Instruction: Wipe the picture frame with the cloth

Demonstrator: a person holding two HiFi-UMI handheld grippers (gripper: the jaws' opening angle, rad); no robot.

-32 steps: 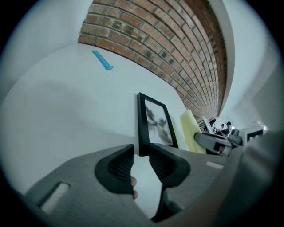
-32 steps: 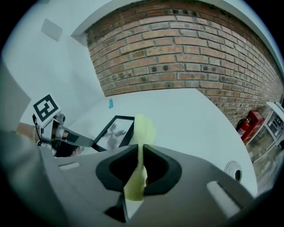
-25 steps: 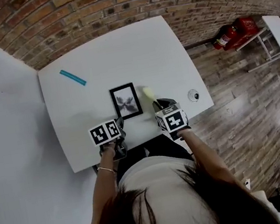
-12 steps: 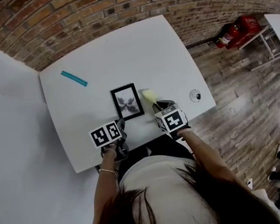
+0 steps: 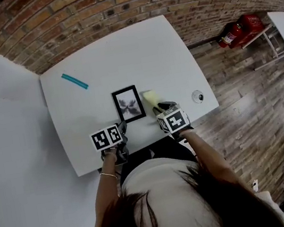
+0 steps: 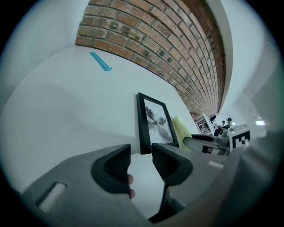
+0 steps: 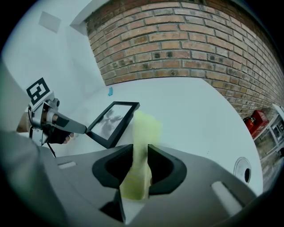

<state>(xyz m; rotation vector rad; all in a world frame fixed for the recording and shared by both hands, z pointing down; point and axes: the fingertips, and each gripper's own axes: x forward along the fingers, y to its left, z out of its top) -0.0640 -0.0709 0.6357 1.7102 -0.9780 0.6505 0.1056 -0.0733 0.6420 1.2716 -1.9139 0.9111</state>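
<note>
Right gripper view: the right hand-held gripper (image 7: 140, 155) has just spread its jaws, leaving the pale yellow-green cloth (image 7: 144, 126) loose between them. The left hand-held gripper (image 6: 141, 155) has also just opened, empty, so wiping looks paused or done. The white surface (image 5: 137, 52) carries one black picture frame (image 5: 128, 103), one cloth at its 3 o'clock and one teal strip (image 5: 74, 79) at 10 o'clock.
</note>
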